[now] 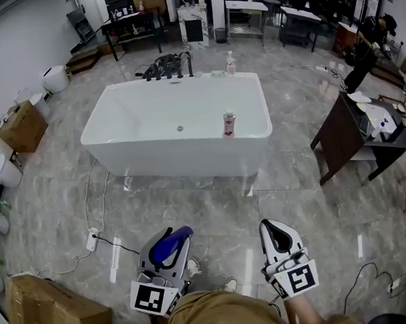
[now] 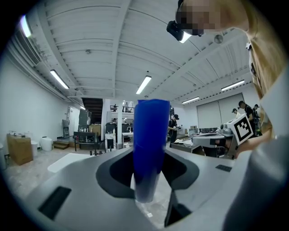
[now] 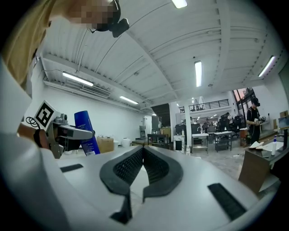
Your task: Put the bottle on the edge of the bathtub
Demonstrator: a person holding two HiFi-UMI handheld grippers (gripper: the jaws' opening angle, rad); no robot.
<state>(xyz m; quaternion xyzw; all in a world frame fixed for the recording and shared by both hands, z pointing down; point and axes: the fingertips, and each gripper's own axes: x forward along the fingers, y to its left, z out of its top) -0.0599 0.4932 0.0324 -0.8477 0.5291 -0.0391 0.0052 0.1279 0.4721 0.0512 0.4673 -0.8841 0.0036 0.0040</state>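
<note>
Marble-floored workshop, white bathtub [image 1: 182,159] at upper centre of head view. Low in frame, well apart from it, blue bottle [image 1: 173,242] clamped upright between left gripper [image 2: 149,182] fingers [image 2: 180,169]. Closed and empty: right gripper [image 1: 275,234] fingers [image 3: 156,167]. Likely light, stiff, slick plastic; best gripped mid-body.

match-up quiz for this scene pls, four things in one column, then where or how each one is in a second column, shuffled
Things
1. blue bottle
2. pink bottle
3. clear bottle
4. right hand-held gripper

Place or state
a. shut, nothing in it
b. on the near rim of the tub
c. held in the left hand-held gripper
d. at the tub's far side, right of the taps

Pairs: 1-c, 2-b, 3-d, 4-a
</note>
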